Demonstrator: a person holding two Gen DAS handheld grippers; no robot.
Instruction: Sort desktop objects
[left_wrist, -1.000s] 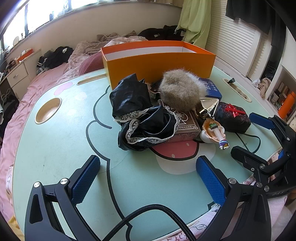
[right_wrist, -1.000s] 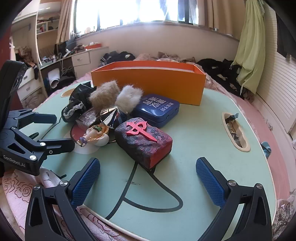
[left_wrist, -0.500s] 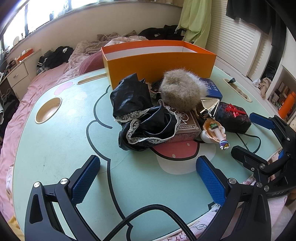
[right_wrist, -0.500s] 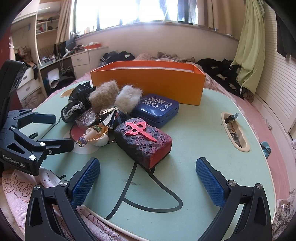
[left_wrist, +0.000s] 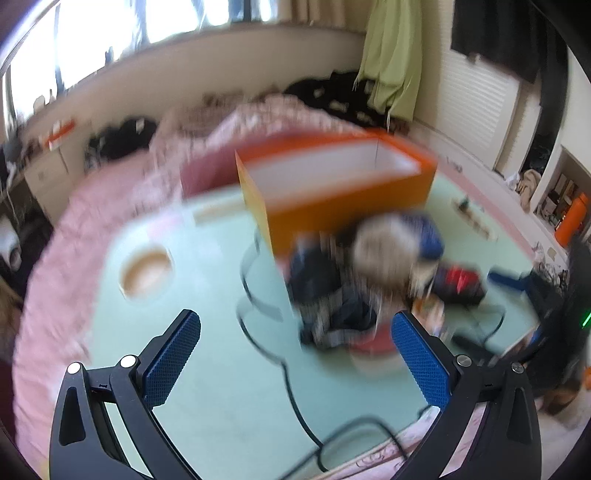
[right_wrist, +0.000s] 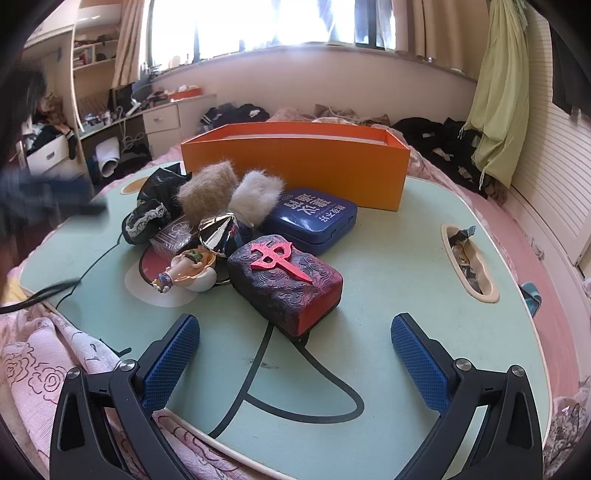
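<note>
Both claws, left and right, gape empty; the blue tin on the bench bears white Chinese lettering.

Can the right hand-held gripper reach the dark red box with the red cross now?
Probably yes: the right hand-held gripper is open, the dark red box lies nearest, with only bare table between.
</note>
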